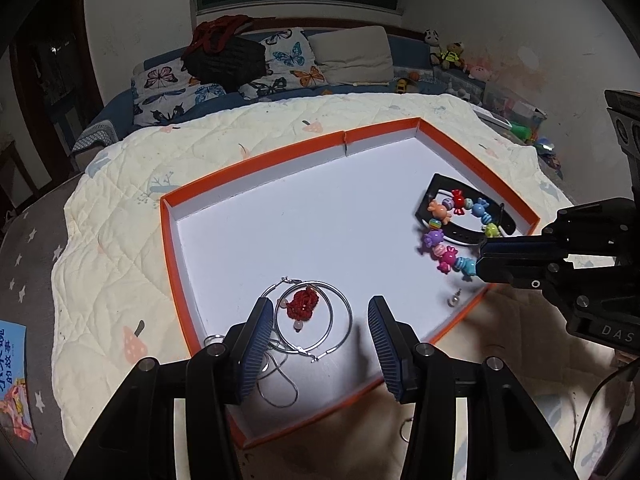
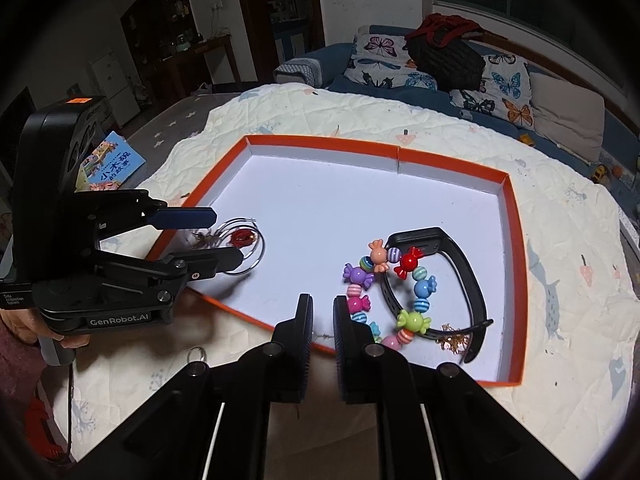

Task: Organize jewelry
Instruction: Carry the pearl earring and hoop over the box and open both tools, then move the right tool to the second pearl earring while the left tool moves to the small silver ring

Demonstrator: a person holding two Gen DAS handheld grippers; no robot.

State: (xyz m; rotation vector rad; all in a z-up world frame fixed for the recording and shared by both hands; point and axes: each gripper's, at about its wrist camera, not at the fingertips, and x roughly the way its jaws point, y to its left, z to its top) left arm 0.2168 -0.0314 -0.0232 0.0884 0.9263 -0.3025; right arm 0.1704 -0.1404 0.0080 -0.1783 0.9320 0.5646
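I am looking down at a shallow orange-rimmed tray (image 1: 256,164) with a white floor, lying on a cream quilt (image 1: 120,216) spread over a bed. My left gripper (image 1: 320,336) hangs over the tray's near corner with its two blue-padded fingers spread wide apart, nothing between them. Just past those fingers, a pair of thin silver hoop earrings (image 1: 316,320) lie overlapping on the white floor, with a small red crocheted charm (image 1: 302,303) inside the hoops. A fine silver chain (image 1: 280,384) loops beside the left finger, partly hidden by it. My right gripper (image 2: 320,320) sits at the tray's near edge with its fingers drawn close, only a narrow gap between them; I cannot tell whether anything is pinched there. Just beside its tips lies a bracelet of bright candy-shaped beads (image 2: 384,284), resting across a black watch band (image 2: 448,276) in the tray's right half. A small gold-coloured trinket (image 2: 454,338) lies against the band near the tray's front. A single small stud (image 1: 454,299) rests on the floor near the front rim. Outside the tray, a little ring (image 2: 196,354) lies on the quilt, and a children's book (image 2: 112,164) lies farther off on the bed.
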